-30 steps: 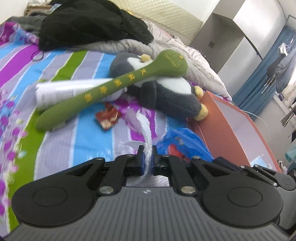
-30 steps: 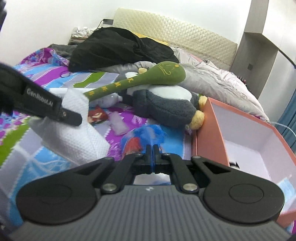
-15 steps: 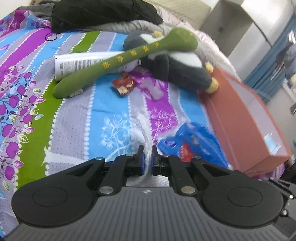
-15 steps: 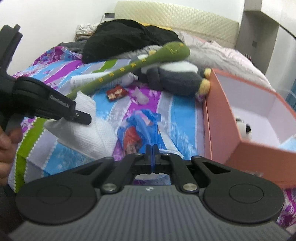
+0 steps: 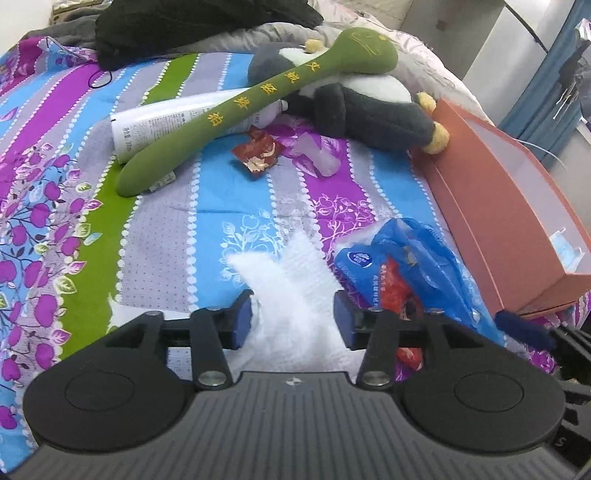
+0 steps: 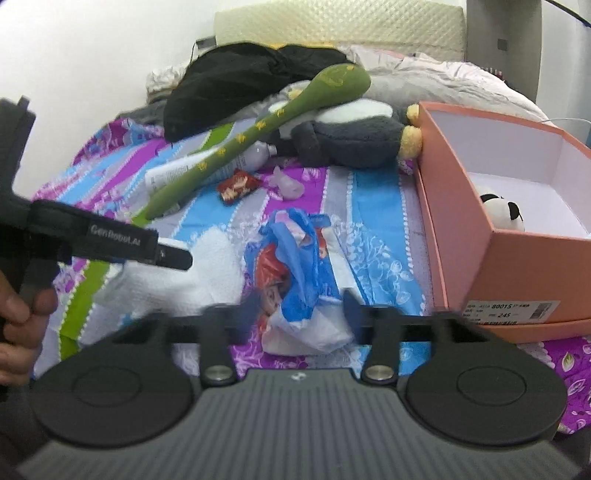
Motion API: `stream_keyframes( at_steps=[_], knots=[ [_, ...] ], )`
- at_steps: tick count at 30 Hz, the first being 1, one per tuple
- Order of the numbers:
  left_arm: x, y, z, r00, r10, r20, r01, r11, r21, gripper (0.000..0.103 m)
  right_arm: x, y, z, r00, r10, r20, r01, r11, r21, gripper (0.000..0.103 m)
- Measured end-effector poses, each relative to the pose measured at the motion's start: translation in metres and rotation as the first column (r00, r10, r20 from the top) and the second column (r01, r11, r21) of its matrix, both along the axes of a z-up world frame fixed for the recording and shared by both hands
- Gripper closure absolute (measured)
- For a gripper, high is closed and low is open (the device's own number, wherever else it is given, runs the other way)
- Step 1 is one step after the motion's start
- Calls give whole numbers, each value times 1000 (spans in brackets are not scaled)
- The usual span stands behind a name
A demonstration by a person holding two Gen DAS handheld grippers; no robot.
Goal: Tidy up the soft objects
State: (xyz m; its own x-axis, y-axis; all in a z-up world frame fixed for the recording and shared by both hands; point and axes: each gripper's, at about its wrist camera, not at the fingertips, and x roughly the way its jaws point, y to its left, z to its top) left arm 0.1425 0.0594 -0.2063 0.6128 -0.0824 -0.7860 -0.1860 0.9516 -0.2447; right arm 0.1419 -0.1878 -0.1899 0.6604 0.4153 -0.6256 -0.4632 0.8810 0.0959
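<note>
White cloth (image 5: 291, 288) lies bunched on the striped bedspread (image 5: 166, 236), between the opening jaws of the left gripper (image 5: 293, 320), pads not pressing it. Blue plastic bag (image 6: 295, 266) sits likewise between the right gripper's (image 6: 299, 314) opening jaws, unclamped. Orange box (image 6: 461, 236) is to the right, nearer the right hand.

A lived-in bedroom in a home

A bed with a striped, flower-printed sheet (image 5: 155, 236) fills both views; a quilted cream headboard (image 6: 332, 26) stands against the white wall; a rumpled grey duvet (image 6: 424, 81) and black clothing (image 6: 236, 77) are heaped near it; a plush penguin (image 5: 362, 107) lies on the sheet; blue curtains (image 5: 546, 77) and a pale wardrobe (image 5: 476, 33) stand to the right.
</note>
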Motion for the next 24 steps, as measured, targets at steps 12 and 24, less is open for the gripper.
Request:
stream_keyframes(
  at_steps=[12, 24],
  knots=[
    [-11, 7, 11, 1000, 3, 20, -4, 999, 35, 46, 33, 18, -21, 994, 86, 64, -83, 995, -48, 41],
    [0, -19, -15, 993, -108, -54, 110, 993, 39, 39, 41, 16, -38, 992, 121, -22, -122, 991, -48, 85]
  ],
)
